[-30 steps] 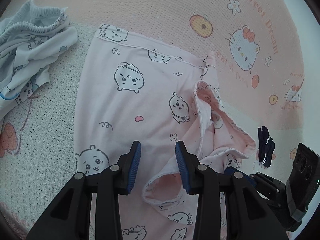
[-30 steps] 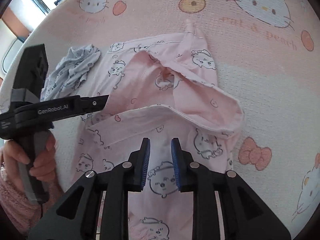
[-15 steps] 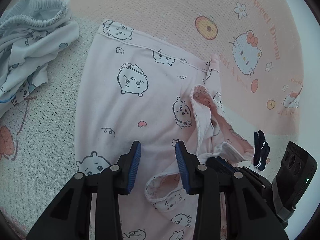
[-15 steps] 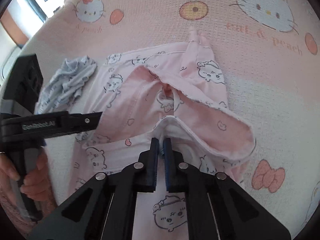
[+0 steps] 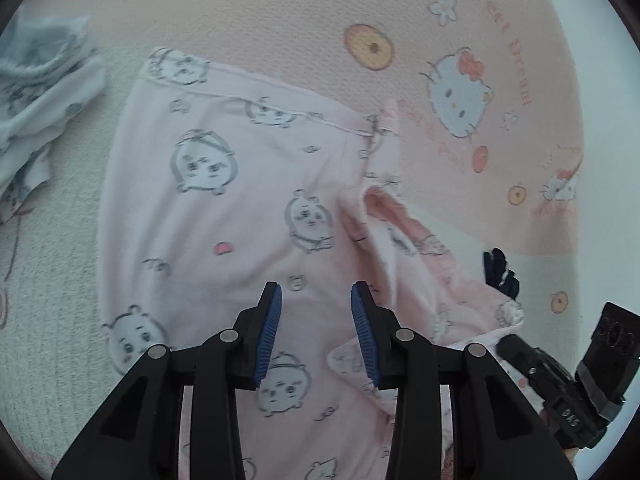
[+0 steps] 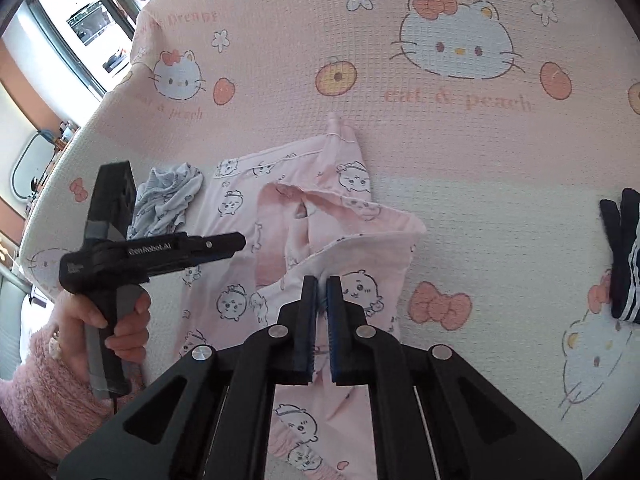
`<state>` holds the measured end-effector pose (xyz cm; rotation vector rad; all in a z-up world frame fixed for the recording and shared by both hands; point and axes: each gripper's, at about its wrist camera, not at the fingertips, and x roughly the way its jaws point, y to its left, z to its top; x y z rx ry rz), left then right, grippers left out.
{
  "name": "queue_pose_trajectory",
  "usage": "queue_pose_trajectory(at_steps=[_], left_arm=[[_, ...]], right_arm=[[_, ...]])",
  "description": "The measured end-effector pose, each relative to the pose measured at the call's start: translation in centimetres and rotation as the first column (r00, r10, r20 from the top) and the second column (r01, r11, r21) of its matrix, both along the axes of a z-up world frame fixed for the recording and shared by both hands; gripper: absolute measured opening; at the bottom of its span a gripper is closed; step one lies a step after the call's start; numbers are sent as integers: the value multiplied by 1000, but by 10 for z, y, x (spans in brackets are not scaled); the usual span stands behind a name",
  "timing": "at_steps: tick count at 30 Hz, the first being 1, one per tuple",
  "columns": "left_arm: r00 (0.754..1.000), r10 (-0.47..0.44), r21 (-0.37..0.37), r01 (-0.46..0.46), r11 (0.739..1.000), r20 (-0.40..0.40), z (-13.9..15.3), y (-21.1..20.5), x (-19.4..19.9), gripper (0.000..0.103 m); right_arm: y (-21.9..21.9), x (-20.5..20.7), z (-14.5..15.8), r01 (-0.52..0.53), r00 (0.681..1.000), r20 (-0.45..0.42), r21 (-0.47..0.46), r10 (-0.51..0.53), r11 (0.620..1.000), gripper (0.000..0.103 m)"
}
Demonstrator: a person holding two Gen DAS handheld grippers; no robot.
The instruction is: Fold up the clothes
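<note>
Pale pink cotton garment printed with cartoon animals [image 6: 352,280] lies spread on a pink-and-cream waffle-weave bed cover with cat-and-peach print [image 6: 460,152]. Right gripper [image 6: 322,286] fingers clamped on its folded-over edge; left gripper [image 5: 316,300] fingers apart above the cloth. Crumpled light-blue printed garment [image 6: 168,196] beside it; dark navy striped cloth [image 6: 624,256] well apart.

Both wrist cams angled down, close; share pink garment [image 5: 240,208].

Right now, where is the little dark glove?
In the right wrist view, the dark glove lies at the far right edge on the cartoon-cat blanket, apart from the pink pajama.
</note>
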<state>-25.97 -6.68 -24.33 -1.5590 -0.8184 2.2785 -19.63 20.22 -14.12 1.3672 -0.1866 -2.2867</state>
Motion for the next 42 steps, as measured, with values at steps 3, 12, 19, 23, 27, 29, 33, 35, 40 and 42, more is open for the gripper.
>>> queue_pose_trajectory(at_steps=[3,12,19,23,27,29,33,35,40,42], left_arm=[[997,-70,-114,65,991,-42,17,20,-20,40],[976,-217,15,217,976,-10,14,59,-70,43],[937,-313,-144,292,946,-157,44,98,-113,45],[811,-564,-451,451,771,-153,40,141,-100,45],[658,-747,-595,565,572,-94,24,183,-76,45],[625,-778,-622,586,520,-61,14,199,-73,45],[666,-739,-604,548,579,-104,13,222,-94,45],[729,-666,-606,462,648,-156,19,227,-114,45],[869,-452,-469,320,823,-201,39,192,-146,45],[846,-500,-479,367,798,-185,41,185,-141,45]], right_arm=[[22,0,1,72,997,-4,-34,-72,997,3],[115,-2,47,302,942,-137,-53,-306,952,3],[208,-42,8,520,854,-69,56,-516,852,3],[223,-50,-17,550,834,-38,141,-551,823,4],[231,-43,-17,618,785,-101,179,-611,765,6],[237,-41,-16,637,769,-103,188,-630,747,6],[230,-38,-17,528,848,-3,92,-530,845,25],[216,-41,-27,436,897,73,19,-436,900,30],[208,-47,-58,451,876,115,147,-469,880,31],[211,-46,-59,442,883,118,121,-455,889,31]])
